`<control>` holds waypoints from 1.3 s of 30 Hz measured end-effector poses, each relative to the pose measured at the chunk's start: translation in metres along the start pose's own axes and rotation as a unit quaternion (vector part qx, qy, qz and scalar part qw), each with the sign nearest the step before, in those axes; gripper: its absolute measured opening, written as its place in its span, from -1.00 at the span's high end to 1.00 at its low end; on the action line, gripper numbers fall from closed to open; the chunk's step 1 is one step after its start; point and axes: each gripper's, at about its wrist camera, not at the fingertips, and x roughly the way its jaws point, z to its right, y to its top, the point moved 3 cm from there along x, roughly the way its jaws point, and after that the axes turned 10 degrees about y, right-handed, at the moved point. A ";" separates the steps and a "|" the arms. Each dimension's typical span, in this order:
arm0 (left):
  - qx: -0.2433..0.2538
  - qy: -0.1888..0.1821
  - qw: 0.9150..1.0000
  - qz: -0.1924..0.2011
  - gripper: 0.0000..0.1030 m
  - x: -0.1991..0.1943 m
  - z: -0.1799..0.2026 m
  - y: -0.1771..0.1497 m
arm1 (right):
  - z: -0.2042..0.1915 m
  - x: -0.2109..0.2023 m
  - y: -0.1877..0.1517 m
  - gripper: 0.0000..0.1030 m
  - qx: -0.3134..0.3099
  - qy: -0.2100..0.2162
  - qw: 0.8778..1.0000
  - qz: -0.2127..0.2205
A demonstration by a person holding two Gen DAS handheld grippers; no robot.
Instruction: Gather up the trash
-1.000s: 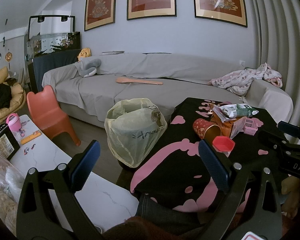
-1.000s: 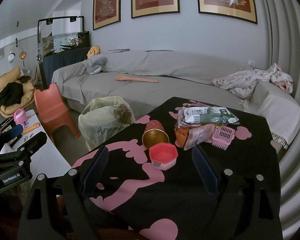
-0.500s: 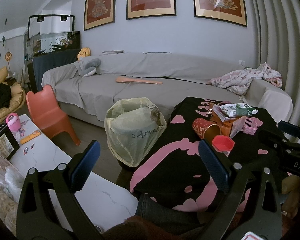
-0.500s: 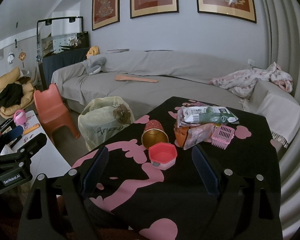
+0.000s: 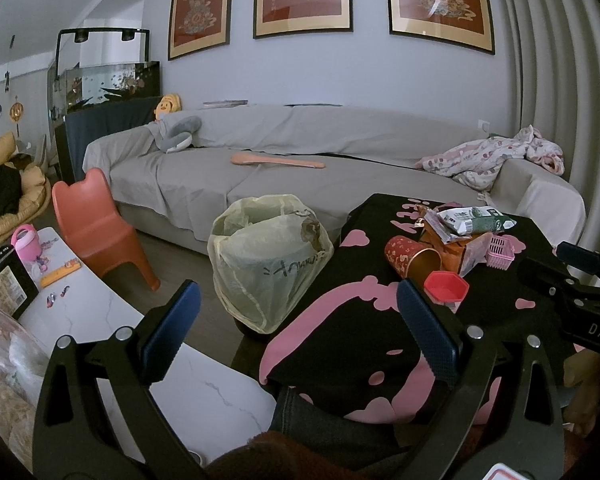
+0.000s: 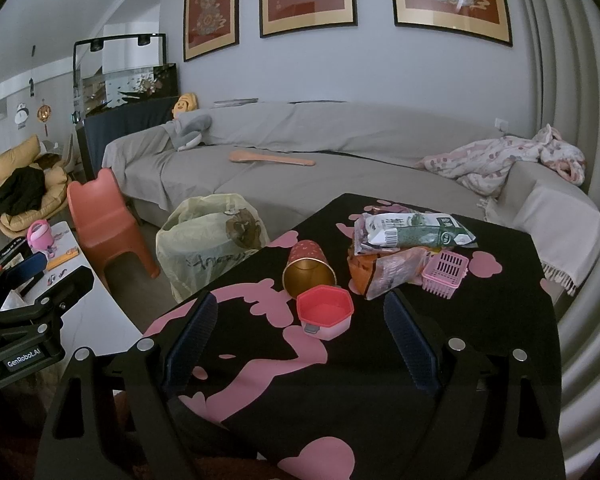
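Your left tool point(image 5: 296, 324) and right tool point(image 6: 300, 332): black frames, silver screws, ribbed blue pads; dark jeans below.

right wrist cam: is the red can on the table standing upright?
No. The red can lies on its side on the black-and-pink tablecloth, its gold open mouth facing the camera, just behind the pink hexagonal container.

bag point(image 5: 268, 256): thin translucent plastic | can point(image 6: 309, 269): glossy metal | tablecloth point(image 6: 380, 380): matt cloth

"GenRobot.AI" marks the left gripper point(image 6: 28, 280) ("DAS" on the right point(image 5: 580, 280)).
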 end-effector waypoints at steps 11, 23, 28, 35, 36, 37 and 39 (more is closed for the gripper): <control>0.006 -0.019 1.000 -0.013 -0.82 0.011 0.019 -0.014 | 0.021 0.002 0.004 -0.59 0.006 -0.024 1.000 0.005; 0.001 -0.121 0.991 -0.063 -0.82 0.091 0.073 0.016 | 0.102 0.018 -0.006 -0.59 0.047 -0.098 0.994 -0.002; 0.020 -0.167 0.978 -0.127 -0.82 0.149 0.118 0.019 | 0.132 0.028 -0.015 -0.59 0.074 -0.119 0.990 -0.012; 0.022 -0.186 0.966 -0.176 -0.82 0.199 0.162 0.020 | 0.170 0.037 -0.026 -0.59 0.092 -0.156 0.983 -0.025; 0.017 -0.189 0.964 -0.187 -0.82 0.208 0.167 0.019 | 0.175 0.040 -0.026 -0.59 0.093 -0.158 0.983 -0.028; 0.015 -0.191 0.962 -0.197 -0.80 0.214 0.169 0.018 | 0.179 0.042 -0.025 -0.59 0.094 -0.158 0.982 -0.029; 0.012 -0.188 0.957 -0.222 -0.66 0.229 0.174 0.016 | 0.187 0.048 -0.020 -0.59 0.098 -0.154 0.983 -0.031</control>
